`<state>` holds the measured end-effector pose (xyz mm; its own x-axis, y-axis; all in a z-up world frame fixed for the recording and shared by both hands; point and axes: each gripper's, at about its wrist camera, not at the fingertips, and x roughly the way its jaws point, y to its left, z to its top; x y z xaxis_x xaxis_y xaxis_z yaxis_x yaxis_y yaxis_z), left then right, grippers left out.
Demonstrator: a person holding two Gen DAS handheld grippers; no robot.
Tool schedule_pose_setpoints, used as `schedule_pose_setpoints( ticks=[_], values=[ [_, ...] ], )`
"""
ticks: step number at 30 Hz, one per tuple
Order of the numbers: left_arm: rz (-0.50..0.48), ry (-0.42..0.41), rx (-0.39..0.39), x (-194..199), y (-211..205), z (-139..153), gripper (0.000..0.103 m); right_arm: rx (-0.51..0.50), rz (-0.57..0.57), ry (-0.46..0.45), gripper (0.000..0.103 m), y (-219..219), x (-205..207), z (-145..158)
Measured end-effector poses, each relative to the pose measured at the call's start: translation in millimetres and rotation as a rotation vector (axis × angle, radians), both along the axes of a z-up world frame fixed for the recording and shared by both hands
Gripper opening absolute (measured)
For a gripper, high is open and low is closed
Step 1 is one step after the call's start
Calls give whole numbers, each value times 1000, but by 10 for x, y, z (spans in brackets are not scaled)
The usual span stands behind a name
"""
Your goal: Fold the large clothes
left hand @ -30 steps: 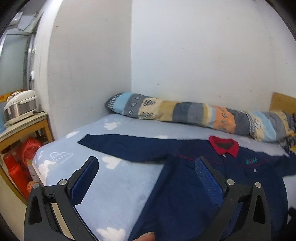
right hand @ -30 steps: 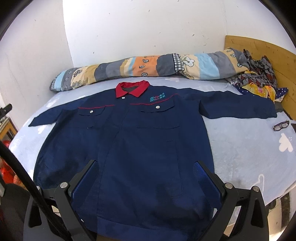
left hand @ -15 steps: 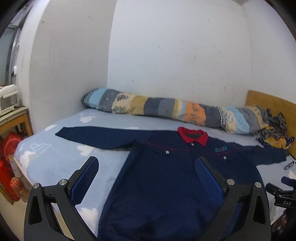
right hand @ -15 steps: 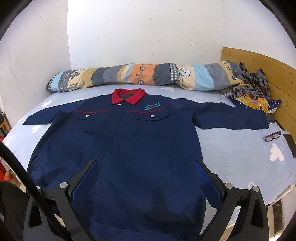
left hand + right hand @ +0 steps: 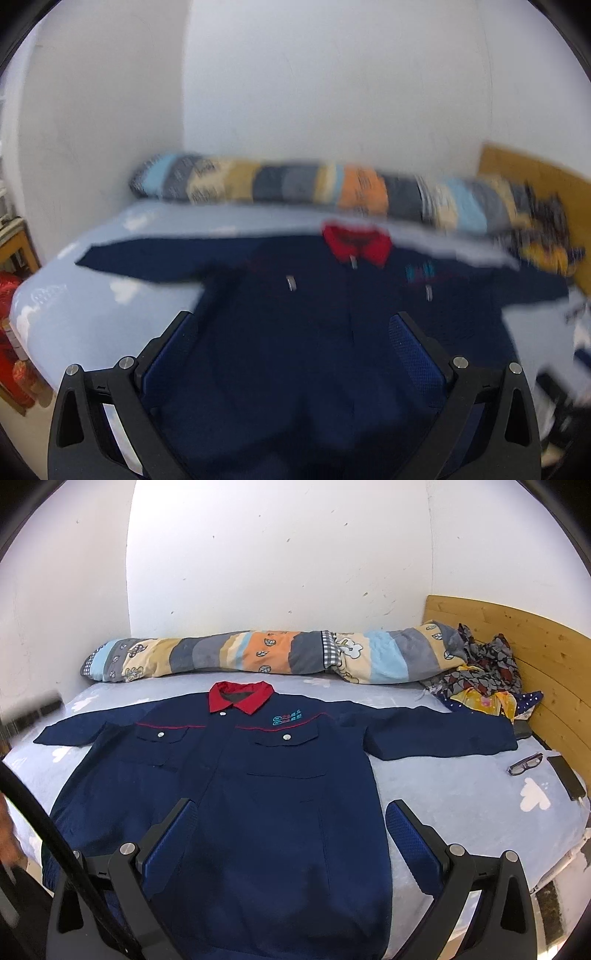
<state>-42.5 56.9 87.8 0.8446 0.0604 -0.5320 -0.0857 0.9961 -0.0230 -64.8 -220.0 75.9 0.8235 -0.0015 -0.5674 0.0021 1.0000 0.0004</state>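
A large navy work jacket [image 5: 258, 782] with a red collar [image 5: 240, 696] lies spread flat, front up, on a light blue bed [image 5: 461, 786], both sleeves stretched out sideways. The left wrist view is blurred but shows the same jacket [image 5: 295, 332] and collar [image 5: 356, 247]. My left gripper [image 5: 291, 332] is open above the jacket's lower half, holding nothing. My right gripper [image 5: 290, 819] is also open and empty, above the hem area near the bed's front edge.
A long patchwork bolster [image 5: 258, 657] lies along the back wall. A wooden headboard [image 5: 535, 657] and crumpled clothes [image 5: 480, 679] are at the right. Glasses [image 5: 524, 764] and a dark phone [image 5: 565, 777] lie on the bed's right side. Red items [image 5: 7, 314] sit on the floor at left.
The left wrist view has swung right, from the bed's left corner to facing the jacket centrally, and is now motion-blurred. The right view has pulled back slightly. Both grippers stay open.
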Motion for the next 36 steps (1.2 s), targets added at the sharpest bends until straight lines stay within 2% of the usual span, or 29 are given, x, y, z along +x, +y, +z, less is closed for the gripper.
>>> schedule_pose_setpoints(
  ticks=[1,4,7,13,18,23,27,36],
  values=[
    [-28,21,5,23,-41,-54,103,8,4,2,103,0,4,-7],
    [-28,0,33,33,-74,-75,103,37,11,15,103,6,33,-21],
    [-28,-11,3,52,-56,-106,103,70,9,25,103,7,63,-18],
    [-65,25,17,23,-145,-247,103,19,33,89,103,116,119,-109],
    [-68,52,19,38,-147,-326,103,63,54,129,103,95,150,-161],
    [-70,102,10,128,-178,-388,103,164,53,225,103,-20,407,-272],
    [-77,83,33,86,-228,-372,103,199,63,182,103,-72,347,-205],
    [-78,83,62,108,-295,-383,103,176,104,157,103,39,247,-179]
  ],
)
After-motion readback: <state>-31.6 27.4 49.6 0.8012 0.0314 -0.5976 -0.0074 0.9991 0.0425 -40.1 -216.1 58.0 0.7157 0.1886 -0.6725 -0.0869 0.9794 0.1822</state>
